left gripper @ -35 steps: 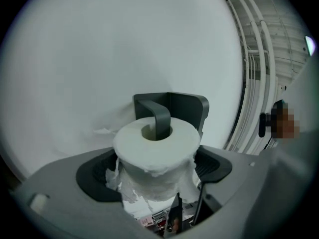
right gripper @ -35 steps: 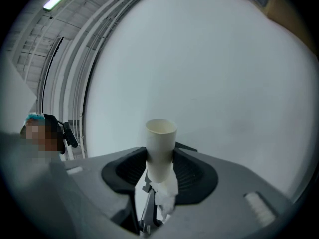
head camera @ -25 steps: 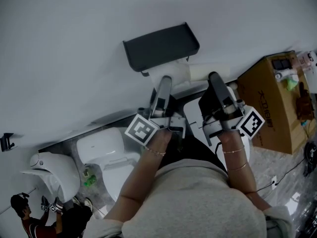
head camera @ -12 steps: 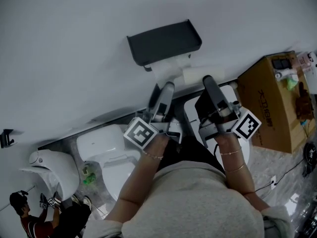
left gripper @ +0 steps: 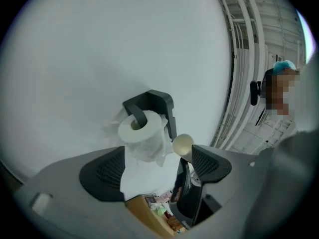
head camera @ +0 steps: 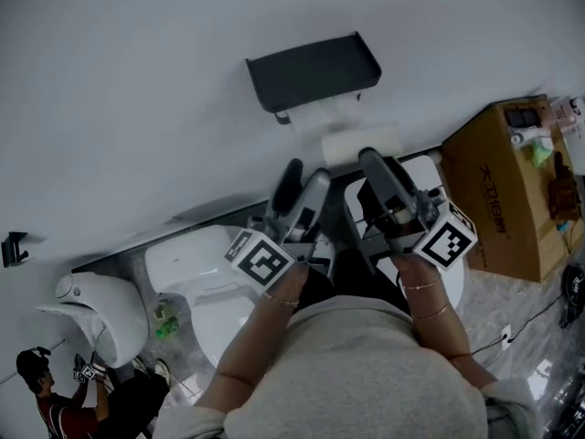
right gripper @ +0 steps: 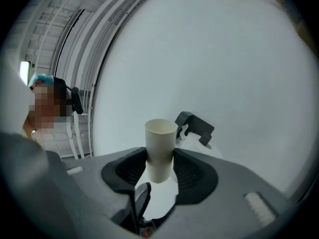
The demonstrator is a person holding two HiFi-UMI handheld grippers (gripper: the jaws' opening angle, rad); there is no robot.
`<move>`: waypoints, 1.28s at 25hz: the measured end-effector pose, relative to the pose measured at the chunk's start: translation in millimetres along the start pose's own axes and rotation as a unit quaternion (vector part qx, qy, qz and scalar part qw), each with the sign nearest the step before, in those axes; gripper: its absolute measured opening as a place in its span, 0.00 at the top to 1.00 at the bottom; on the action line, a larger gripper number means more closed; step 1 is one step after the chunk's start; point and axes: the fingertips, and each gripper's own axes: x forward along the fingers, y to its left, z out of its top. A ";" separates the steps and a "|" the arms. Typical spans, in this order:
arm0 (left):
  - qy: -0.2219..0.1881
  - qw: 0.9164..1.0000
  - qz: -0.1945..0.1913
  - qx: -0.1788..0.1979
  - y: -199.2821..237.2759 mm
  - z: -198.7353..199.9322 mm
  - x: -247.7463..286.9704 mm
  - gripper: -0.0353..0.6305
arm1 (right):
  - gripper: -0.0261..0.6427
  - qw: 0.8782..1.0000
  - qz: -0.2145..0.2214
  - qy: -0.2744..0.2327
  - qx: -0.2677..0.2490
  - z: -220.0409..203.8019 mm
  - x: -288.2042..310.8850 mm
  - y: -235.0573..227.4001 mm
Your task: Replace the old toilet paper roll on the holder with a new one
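Wall [head camera: 137,108]: smooth, matt white, fills most of the head view. The holder [head camera: 313,69] is mounted on it.

Toilet [head camera: 196,277]: glossy white, rounded, well below and to the left of the holder in the head view.

Cardboard box [head camera: 498,190]: brown, square-cornered, open at the top, low and to the right of the holder.

Holder: dark matt shelf with a raised lip and a hooked bar beneath [left gripper: 149,103].

Toilet paper roll [left gripper: 142,133]: white, soft, crinkled. It sits on the holder's bar. A loose sheet hangs down from it.

Left gripper [left gripper: 157,166]: grey shell, black ribbed pads. The jaws stand apart with nothing between them, short of the holder and aimed at the roll.

Right gripper [right gripper: 160,171]: same build. The jaws are clamped on the cardboard tube [right gripper: 160,151].

Cardboard tube: bare, cream, smooth, hollow, with its open end up. It is held just below and to the right of the holder in the head view [head camera: 352,146], apart from it.
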 end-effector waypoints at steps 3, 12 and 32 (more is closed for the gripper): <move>0.000 1.000 -0.016 -0.002 -10.9 5.7 -13.2 0.30 | 0.70 1.000 -0.003 0.004 -0.023 -8.9 0.8 8.7; -0.014 0.997 -0.064 0.031 -44.6 26.9 -18.0 0.47 | 0.70 0.998 0.009 0.010 -0.060 -13.6 4.3 29.5; -0.007 0.985 -0.148 0.086 -70.5 50.0 -0.7 0.85 | 0.70 0.993 0.018 -0.002 -0.115 4.6 8.7 37.1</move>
